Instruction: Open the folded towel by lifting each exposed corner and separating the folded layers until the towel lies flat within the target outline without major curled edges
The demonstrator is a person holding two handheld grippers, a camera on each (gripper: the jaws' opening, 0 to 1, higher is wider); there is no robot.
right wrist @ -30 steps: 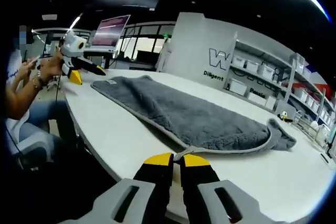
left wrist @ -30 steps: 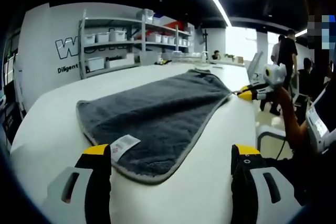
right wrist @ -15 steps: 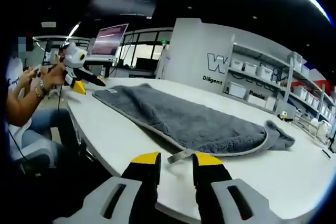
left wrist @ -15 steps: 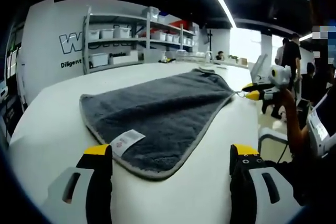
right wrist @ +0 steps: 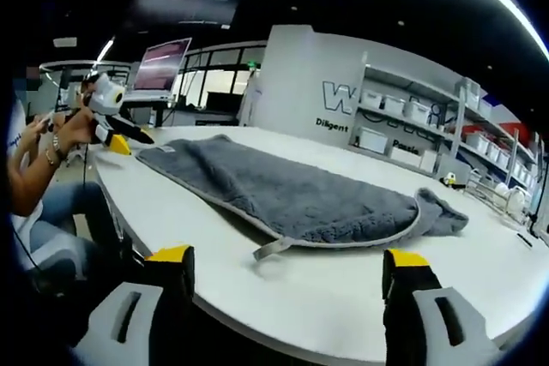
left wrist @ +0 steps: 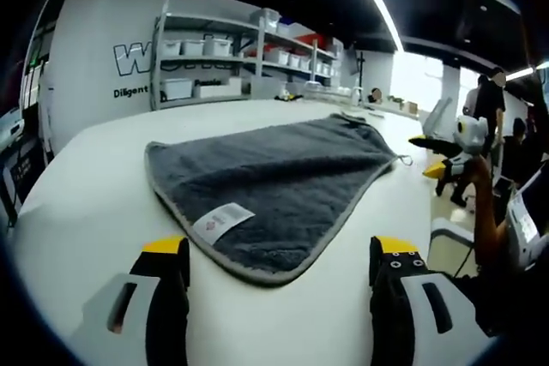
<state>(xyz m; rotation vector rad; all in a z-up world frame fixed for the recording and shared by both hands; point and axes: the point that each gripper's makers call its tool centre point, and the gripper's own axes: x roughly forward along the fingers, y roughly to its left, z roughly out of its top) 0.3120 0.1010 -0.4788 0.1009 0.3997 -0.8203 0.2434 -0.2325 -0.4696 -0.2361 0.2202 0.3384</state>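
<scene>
A dark grey towel [left wrist: 274,177] with a pale hem lies spread on the white table [left wrist: 77,203], its white label [left wrist: 223,222] near my left gripper [left wrist: 279,250]. That gripper is open, just short of the towel's near corner and touching nothing. My right gripper [left wrist: 427,156] is beside the towel's right corner, held in a hand. In the right gripper view the towel [right wrist: 292,195] stretches away, with its far end [right wrist: 442,212] bunched in a fold. Its grey hanging loop [right wrist: 274,249] lies free on the table between the wide-open jaws of my right gripper [right wrist: 287,256]. My left gripper [right wrist: 129,141] sits at the far left corner.
Metal shelves with white bins [left wrist: 214,62] stand past the table's far side. People [left wrist: 489,109] stand to the right near a chair. A monitor [right wrist: 161,64] hangs behind the person's hand [right wrist: 64,130]. The table edge [right wrist: 129,237] runs close below my right gripper.
My right gripper went from shut on the towel's loop to wide open, and the loop now lies on the table. The left gripper stayed open and drew back slightly.
</scene>
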